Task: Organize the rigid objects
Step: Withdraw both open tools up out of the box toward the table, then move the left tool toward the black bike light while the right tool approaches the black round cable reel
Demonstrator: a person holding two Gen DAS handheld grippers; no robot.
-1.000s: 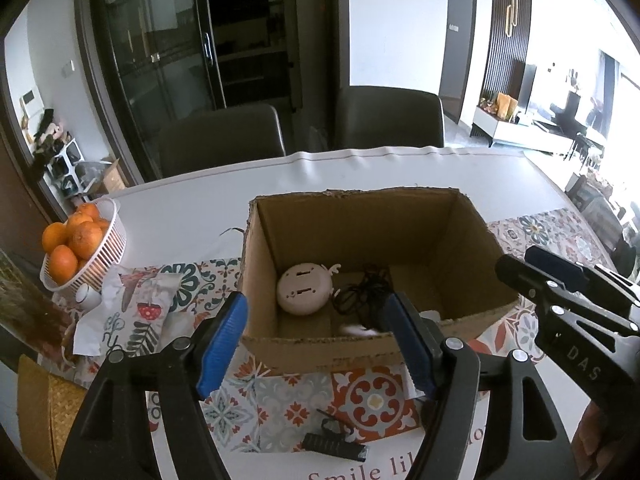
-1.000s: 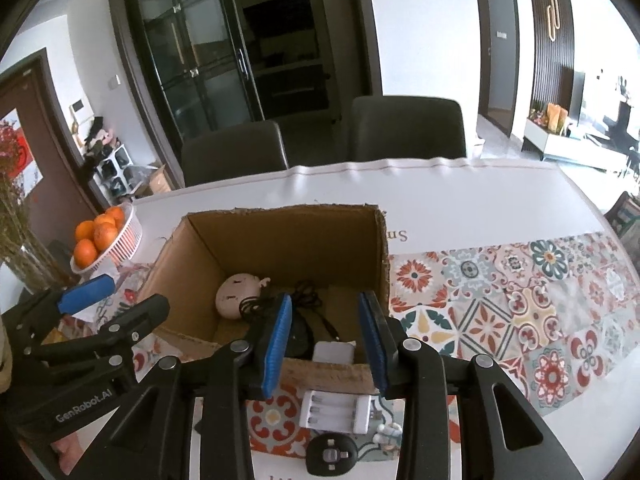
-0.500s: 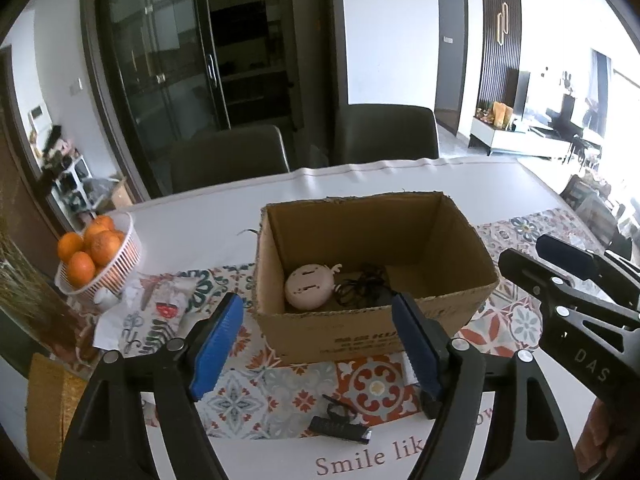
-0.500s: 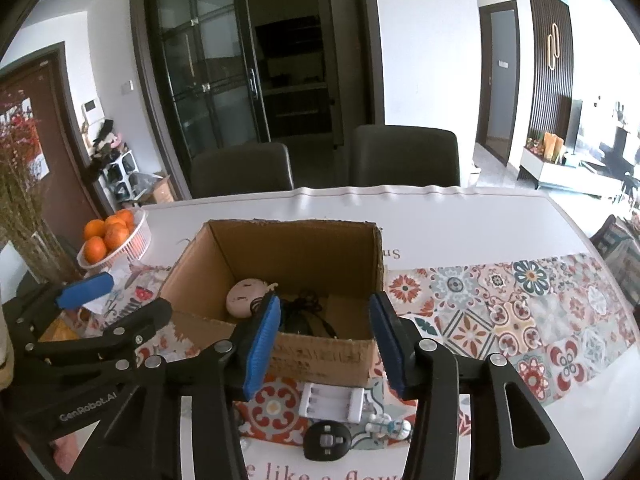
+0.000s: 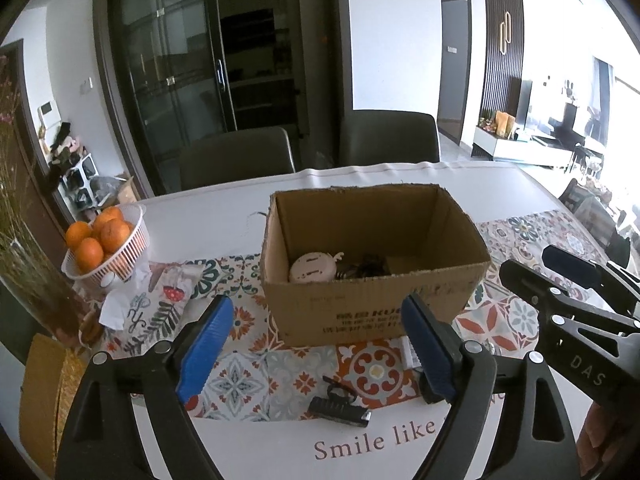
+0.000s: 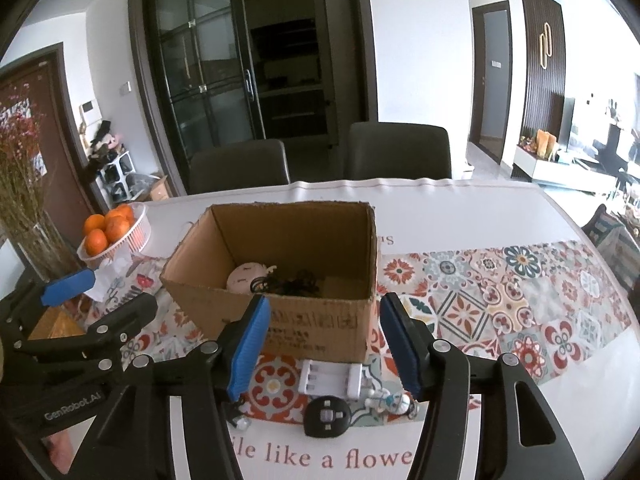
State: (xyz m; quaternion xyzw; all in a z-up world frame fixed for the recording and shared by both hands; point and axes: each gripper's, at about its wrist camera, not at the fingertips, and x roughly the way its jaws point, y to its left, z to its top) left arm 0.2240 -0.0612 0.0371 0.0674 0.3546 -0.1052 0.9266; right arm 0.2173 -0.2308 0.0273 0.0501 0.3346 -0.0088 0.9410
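An open cardboard box point(image 5: 372, 316) point(image 6: 312, 328) stands on the patterned runner. Inside lie a pale round device point(image 5: 312, 268) point(image 6: 246, 276) and tangled black cables point(image 6: 292, 284). In front of the box lie a small black gadget point(image 5: 340, 406), a white battery charger point(image 6: 332, 376), a round black controller point(image 6: 328, 416) and a small white toy figure point(image 6: 390, 402). My left gripper point(image 5: 318, 352) hovers before the box, jaws opening, nothing between them. My right gripper point(image 6: 324, 344) also stands back from the box, jaws opening and empty.
A white basket of oranges point(image 5: 106, 240) point(image 6: 116, 232) sits at the left, beside a glass vase with dried flowers point(image 6: 36, 248) and a patterned cloth point(image 5: 160, 300). Two dark chairs point(image 5: 236, 156) stand behind the white table point(image 5: 224, 216).
Both grippers have drawn back from the box and their jaws have spread wider. The items on the runner in front of the box have come fully into view.
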